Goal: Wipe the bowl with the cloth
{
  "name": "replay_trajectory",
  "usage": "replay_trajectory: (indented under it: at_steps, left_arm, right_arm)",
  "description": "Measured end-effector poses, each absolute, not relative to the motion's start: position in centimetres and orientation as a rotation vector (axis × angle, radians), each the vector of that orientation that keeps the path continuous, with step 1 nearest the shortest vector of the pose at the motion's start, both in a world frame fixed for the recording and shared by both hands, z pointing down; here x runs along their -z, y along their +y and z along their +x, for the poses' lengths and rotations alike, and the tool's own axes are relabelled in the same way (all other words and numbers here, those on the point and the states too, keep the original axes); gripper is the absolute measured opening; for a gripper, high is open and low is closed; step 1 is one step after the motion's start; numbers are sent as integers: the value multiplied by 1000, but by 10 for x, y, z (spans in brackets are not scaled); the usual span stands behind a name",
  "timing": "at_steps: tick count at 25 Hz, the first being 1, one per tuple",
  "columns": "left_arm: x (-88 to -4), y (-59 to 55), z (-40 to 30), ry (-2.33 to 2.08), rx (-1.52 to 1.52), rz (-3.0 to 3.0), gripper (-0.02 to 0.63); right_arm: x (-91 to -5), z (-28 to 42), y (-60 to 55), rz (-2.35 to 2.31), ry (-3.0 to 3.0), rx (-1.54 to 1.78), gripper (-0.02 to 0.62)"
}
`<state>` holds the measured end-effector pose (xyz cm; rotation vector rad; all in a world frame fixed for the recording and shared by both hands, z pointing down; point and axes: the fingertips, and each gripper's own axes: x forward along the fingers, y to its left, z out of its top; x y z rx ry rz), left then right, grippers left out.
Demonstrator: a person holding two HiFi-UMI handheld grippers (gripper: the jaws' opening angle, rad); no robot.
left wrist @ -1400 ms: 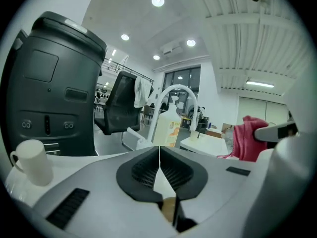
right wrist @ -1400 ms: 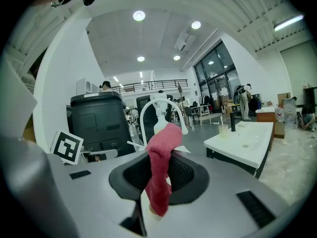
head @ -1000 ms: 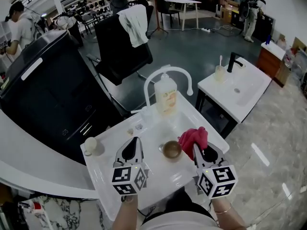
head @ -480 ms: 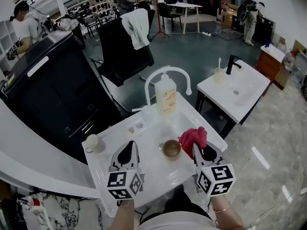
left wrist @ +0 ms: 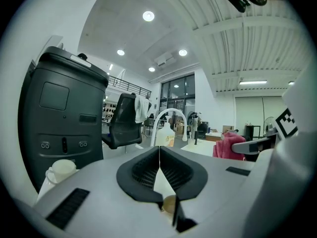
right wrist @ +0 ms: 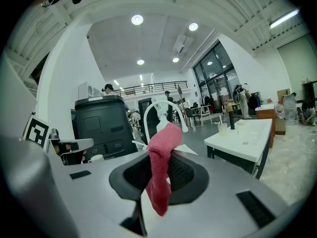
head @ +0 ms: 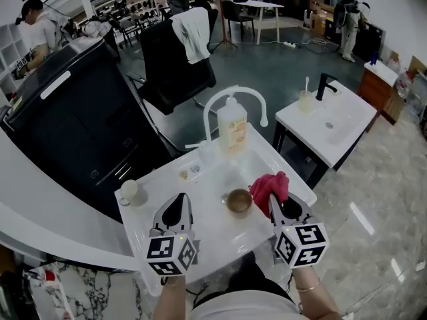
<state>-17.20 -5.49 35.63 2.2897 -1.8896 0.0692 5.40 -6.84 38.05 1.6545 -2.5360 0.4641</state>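
Note:
A small brown bowl (head: 239,201) stands upright in the white sink basin (head: 213,229), between the two grippers. My right gripper (head: 274,203) is shut on a red cloth (head: 269,186), which bunches up above its tips just right of the bowl; in the right gripper view the red cloth (right wrist: 161,168) hangs down between the closed jaws. My left gripper (head: 179,207) is shut with nothing in it, left of the bowl and apart from it. In the left gripper view the jaws meet in a line at the left gripper (left wrist: 159,155), and the bowl's rim (left wrist: 169,204) peeks out below.
A soap bottle (head: 231,125) stands at the basin's far edge under a white arched faucet (head: 235,102). A white cup (head: 129,191) sits on the left corner. A black cabinet (head: 67,132) rises at left, and a second white sink (head: 330,125) stands at right.
My left gripper has drawn back toward me and slightly left, away from the bowl. The right gripper with the cloth has hardly moved.

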Motion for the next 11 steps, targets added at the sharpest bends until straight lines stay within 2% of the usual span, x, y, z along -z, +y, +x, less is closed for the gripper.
replay_trajectory:
  at_steps: [11]
  left_arm:
    - [-357, -56, -175, -1891, -67, 2277, 21]
  right_arm:
    - [-382, 51, -72, 1639, -2532, -464, 75]
